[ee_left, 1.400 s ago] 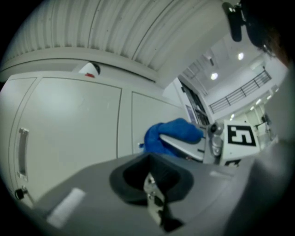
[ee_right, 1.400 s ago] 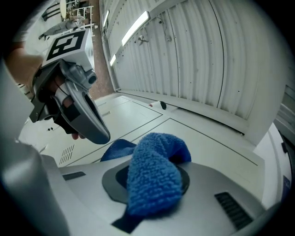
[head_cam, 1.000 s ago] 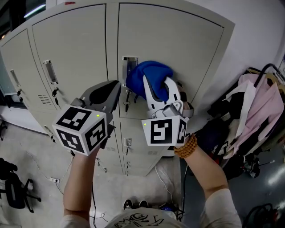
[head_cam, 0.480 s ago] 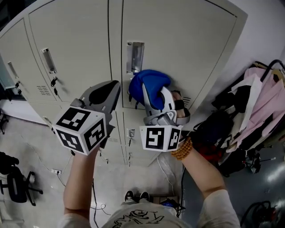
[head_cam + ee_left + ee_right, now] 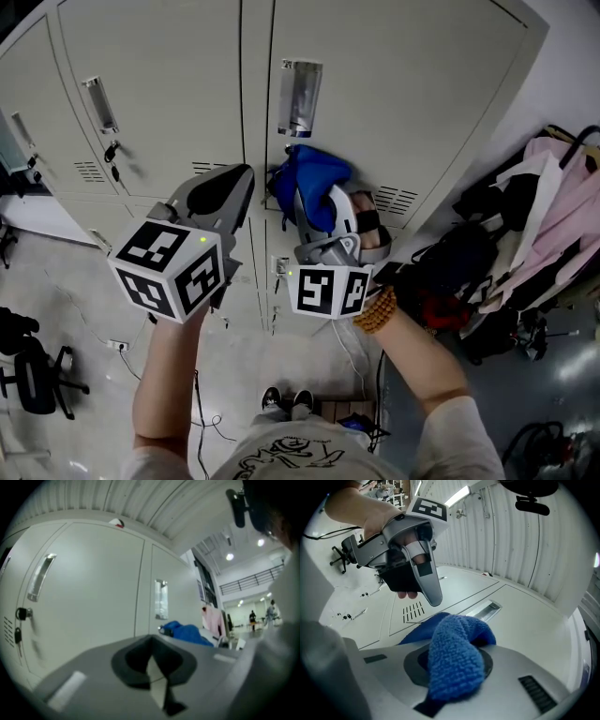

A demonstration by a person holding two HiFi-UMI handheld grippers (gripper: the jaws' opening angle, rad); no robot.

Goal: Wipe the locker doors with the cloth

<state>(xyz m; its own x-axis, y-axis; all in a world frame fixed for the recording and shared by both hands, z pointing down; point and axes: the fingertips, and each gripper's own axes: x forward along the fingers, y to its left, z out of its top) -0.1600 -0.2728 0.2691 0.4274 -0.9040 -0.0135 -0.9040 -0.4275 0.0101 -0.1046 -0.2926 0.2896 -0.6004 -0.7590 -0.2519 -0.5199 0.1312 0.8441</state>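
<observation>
A blue terry cloth point(image 5: 307, 178) point(image 5: 457, 656) is pinched in my right gripper point(image 5: 309, 192) point(image 5: 454, 667), which presses it against the lower part of a cream locker door point(image 5: 394, 84), just below that door's metal handle point(image 5: 298, 98) point(image 5: 485, 610). My left gripper point(image 5: 234, 183) point(image 5: 152, 677) hangs beside it to the left, jaws shut with nothing between them, in front of the neighbouring door point(image 5: 159, 84) point(image 5: 89, 597). The cloth point(image 5: 185, 632) shows small to the right in the left gripper view.
Vent slots point(image 5: 394, 199) sit right of the cloth. Keys hang in the left door's lock point(image 5: 111, 155). Lower lockers point(image 5: 253, 281) continue beneath. Clothes and bags point(image 5: 525, 244) pile up at the right. An office chair point(image 5: 28, 375) and cables lie on the floor at left.
The right gripper and cloth slid down the door, from beside the handle to below it. The left gripper stayed level beside it.
</observation>
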